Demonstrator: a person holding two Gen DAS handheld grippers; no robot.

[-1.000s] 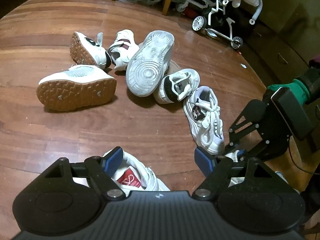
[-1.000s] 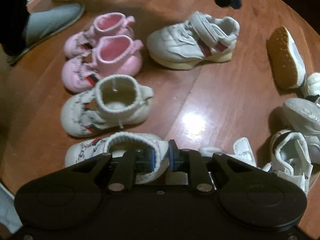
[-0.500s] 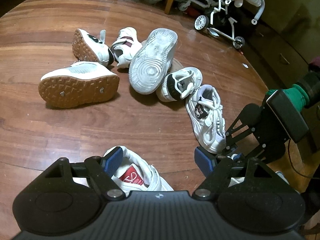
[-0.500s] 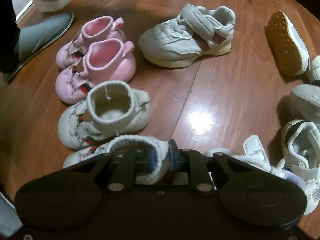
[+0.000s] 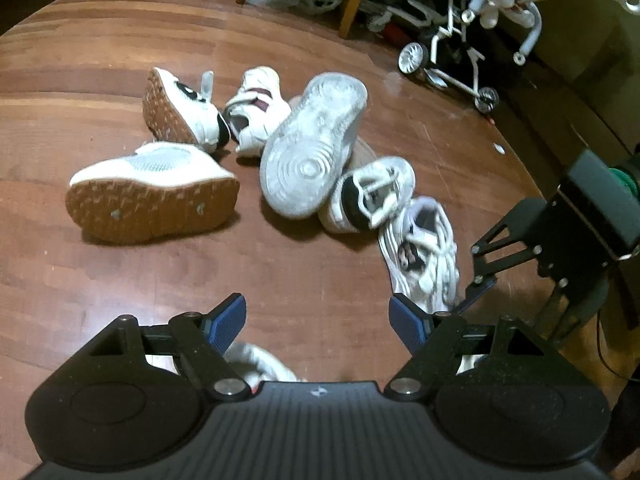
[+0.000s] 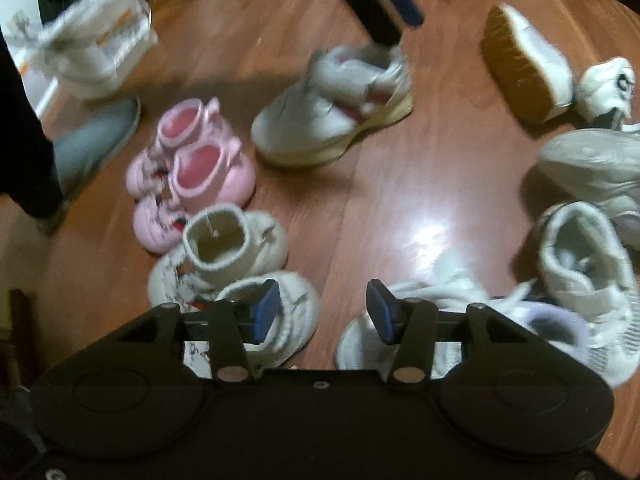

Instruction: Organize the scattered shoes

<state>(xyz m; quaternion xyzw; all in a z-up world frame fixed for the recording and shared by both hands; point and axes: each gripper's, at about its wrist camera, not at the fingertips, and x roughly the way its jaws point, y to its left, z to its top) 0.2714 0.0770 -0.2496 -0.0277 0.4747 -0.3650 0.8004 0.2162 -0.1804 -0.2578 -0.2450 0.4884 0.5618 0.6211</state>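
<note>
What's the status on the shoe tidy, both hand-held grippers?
Left hand-held gripper open, empty. Right hand-held gripper open, empty, over white sock shoe. Pink pair lined up; scattered pile unsorted. Nothing blocking.

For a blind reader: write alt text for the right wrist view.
The open right gripper hovers over a wooden floor, with pink booties and white sock shoes lined up at left and white sneakers scattered at right.
</note>
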